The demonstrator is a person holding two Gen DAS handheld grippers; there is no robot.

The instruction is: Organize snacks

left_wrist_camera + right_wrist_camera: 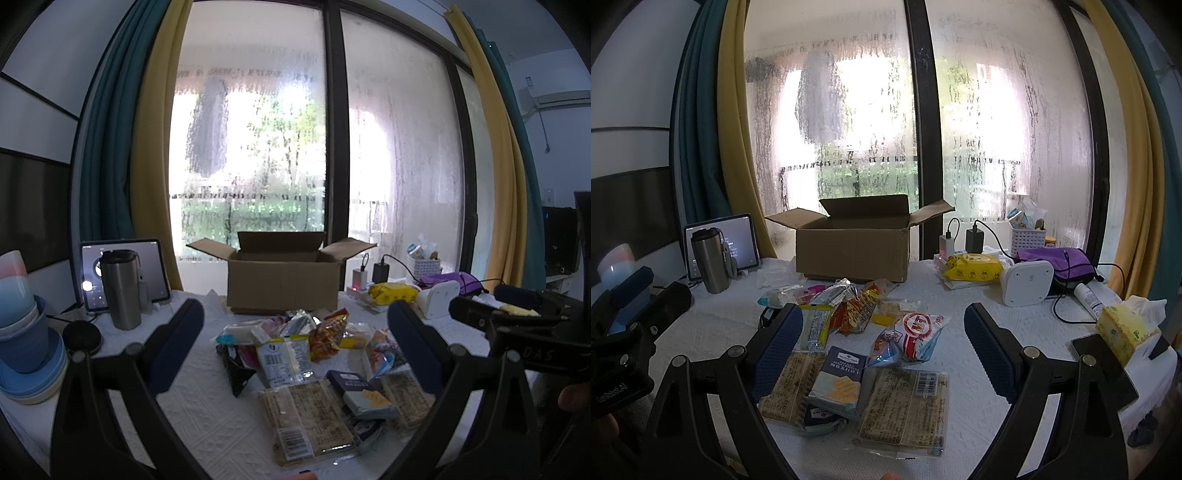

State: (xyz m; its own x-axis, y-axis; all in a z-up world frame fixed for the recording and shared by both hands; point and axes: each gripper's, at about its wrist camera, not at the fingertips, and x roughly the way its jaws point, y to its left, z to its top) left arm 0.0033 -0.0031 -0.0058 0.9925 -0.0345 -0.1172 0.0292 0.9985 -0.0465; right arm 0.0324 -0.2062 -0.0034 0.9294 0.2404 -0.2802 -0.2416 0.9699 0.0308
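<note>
**Both grippers wide over snack pile, nothing held**

Nearest: cracker pack (905, 406) lies just ahead of right gripper (882, 354), long axis running near-to-far; right gripper judged closer. Left gripper (295, 354) equally wide, empty. Snack pile (314, 347) mid-table. Far: open cardboard box (853, 251), with clear table between pile and box.
</note>
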